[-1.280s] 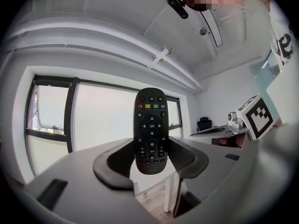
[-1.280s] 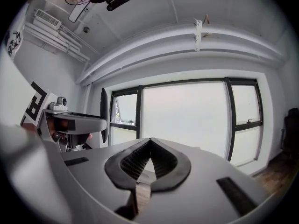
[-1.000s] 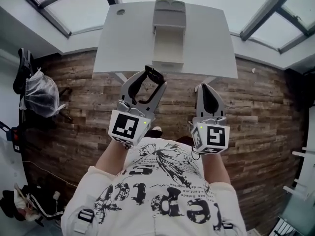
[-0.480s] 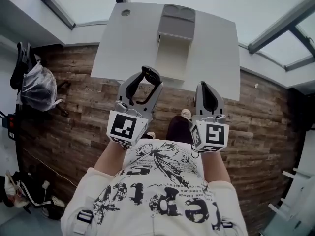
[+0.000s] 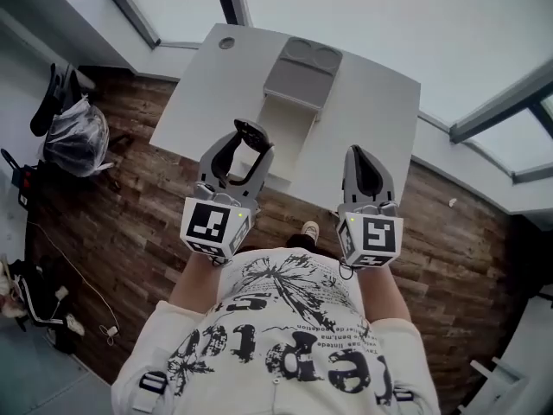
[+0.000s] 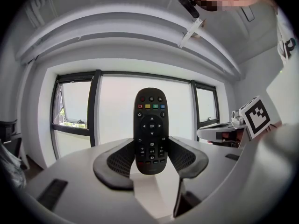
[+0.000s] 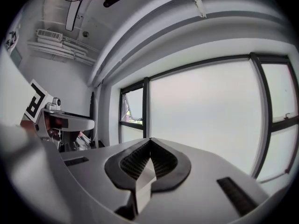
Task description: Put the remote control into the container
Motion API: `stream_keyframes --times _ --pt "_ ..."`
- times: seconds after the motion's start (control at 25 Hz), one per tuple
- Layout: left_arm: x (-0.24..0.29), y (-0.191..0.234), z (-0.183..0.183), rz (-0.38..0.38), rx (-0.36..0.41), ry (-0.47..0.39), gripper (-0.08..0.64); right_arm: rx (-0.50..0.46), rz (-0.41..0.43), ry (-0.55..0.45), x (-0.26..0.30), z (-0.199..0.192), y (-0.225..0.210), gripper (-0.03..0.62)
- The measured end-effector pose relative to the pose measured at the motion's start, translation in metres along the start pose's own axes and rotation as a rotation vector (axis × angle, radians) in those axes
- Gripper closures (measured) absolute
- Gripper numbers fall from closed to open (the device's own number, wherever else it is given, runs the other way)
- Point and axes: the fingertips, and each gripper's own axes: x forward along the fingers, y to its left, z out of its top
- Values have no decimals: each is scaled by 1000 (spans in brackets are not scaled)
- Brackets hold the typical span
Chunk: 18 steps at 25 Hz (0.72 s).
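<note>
Head view and both tool views, person standing at a white surface (image 5: pixel 371 102).

Left tool (image 5: pixel 239 150): jaws clamped on the lower part of the remote (image 6: pixel 150 125). The remote stands upright between the padded jaws with its button face turned toward the tool's camera. Its upper half, with the coloured keys, rises clear above the jaw tips.

Right tool (image 5: pixel 364 167): jaws together at their tips, nothing between them. It is held level with the left tool, and the two are well apart.

Container (image 5: pixel 298 80): a long box lying on the surface, running from the far edge toward the near edge. Its far part is grey with two round hollows and its near part is pale and open. In the head view the left tool's tips, and with them the remote, show over the near edge of the surface, just beside the left wall of the open part. The remote is outside the container.

A wooden floor (image 5: pixel 112 223) lies below, with a bag (image 5: pixel 76 141) at the left.
</note>
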Motion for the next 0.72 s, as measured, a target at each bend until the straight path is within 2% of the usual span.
stream_keyframes --times 0.2,0.36,0.52,0.72 --pt "26 -27 -15 40 -18 57 327 14 85 -8 15 -3 -30 588" --pt "44 -39 -24 48 -6 99 327 53 112 12 24 -17 -46 589" --pt "62 -44 -22 27 -8 100 327 62 109 29 26 -21 -55 588" --pt "76 -38 -2 -34 13 85 327 63 53 7 38 -7 -59 588"
